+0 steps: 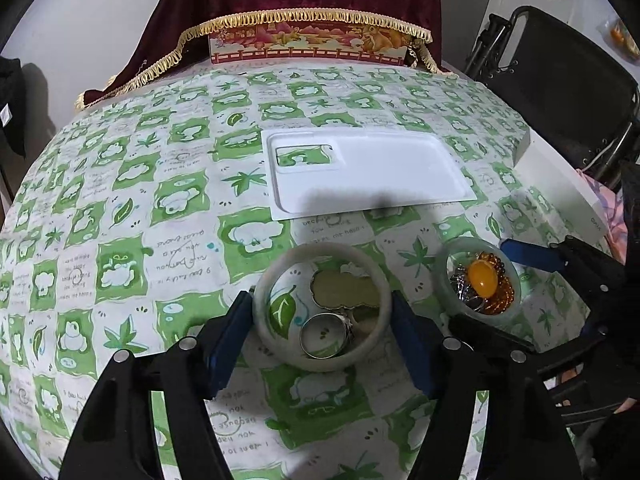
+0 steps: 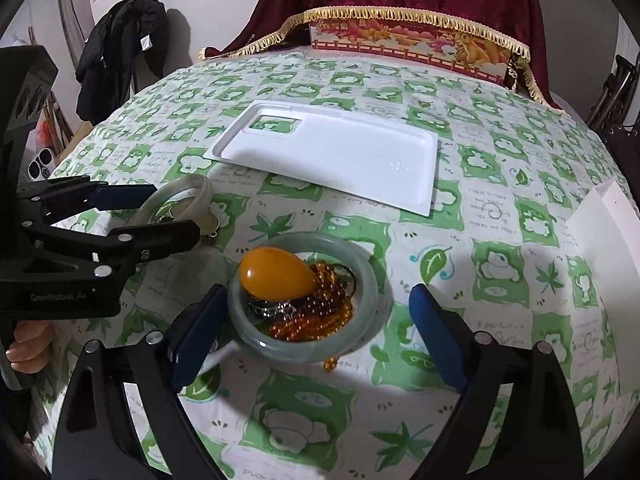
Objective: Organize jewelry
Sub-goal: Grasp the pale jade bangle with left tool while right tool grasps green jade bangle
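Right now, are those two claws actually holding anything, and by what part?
Nothing yet. The left gripper straddles the pale bangle, the right gripper the green bangle, both open.

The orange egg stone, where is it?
In the right wrist view, the orange egg stone lies inside the green bangle, on amber beads, between the open right hand-held gripper fingers.

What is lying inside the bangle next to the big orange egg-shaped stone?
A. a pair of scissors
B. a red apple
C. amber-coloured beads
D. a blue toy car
C: in the right wrist view, a heap of amber-coloured beads lies inside the greenish bangle beside the orange stone, together with a bit of silver-coloured jewelry.
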The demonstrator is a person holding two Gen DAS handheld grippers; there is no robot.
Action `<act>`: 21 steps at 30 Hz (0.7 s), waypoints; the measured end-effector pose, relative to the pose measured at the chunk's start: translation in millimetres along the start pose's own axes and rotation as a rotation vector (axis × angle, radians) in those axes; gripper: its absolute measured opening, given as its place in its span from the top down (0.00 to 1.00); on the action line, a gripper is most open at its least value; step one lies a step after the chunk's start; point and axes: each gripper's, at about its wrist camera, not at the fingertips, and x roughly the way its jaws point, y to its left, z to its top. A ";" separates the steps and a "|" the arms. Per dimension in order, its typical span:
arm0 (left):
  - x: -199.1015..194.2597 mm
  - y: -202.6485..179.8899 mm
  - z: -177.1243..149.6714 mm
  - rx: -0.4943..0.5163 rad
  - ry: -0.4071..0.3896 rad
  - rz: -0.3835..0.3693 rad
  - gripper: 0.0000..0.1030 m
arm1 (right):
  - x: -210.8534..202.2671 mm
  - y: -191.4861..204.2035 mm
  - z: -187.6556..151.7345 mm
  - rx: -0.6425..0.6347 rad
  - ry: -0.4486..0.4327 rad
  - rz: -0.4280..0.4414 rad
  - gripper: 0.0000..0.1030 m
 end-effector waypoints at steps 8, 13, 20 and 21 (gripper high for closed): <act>-8.4 1.9 -2.6 -0.014 -0.026 0.032 0.32 | -2.7 -1.3 0.1 -0.001 -0.017 0.026 0.32; -19.7 2.2 -3.2 -0.015 -0.065 0.040 0.32 | -14.5 -8.4 -1.0 0.039 -0.056 0.064 0.32; -27.7 2.3 -1.5 -0.018 -0.094 0.055 0.32 | -36.8 -9.0 1.0 0.045 -0.154 0.049 0.32; -28.3 2.1 -1.5 -0.017 -0.097 0.055 0.32 | -38.3 -10.7 2.2 0.047 -0.164 0.046 0.32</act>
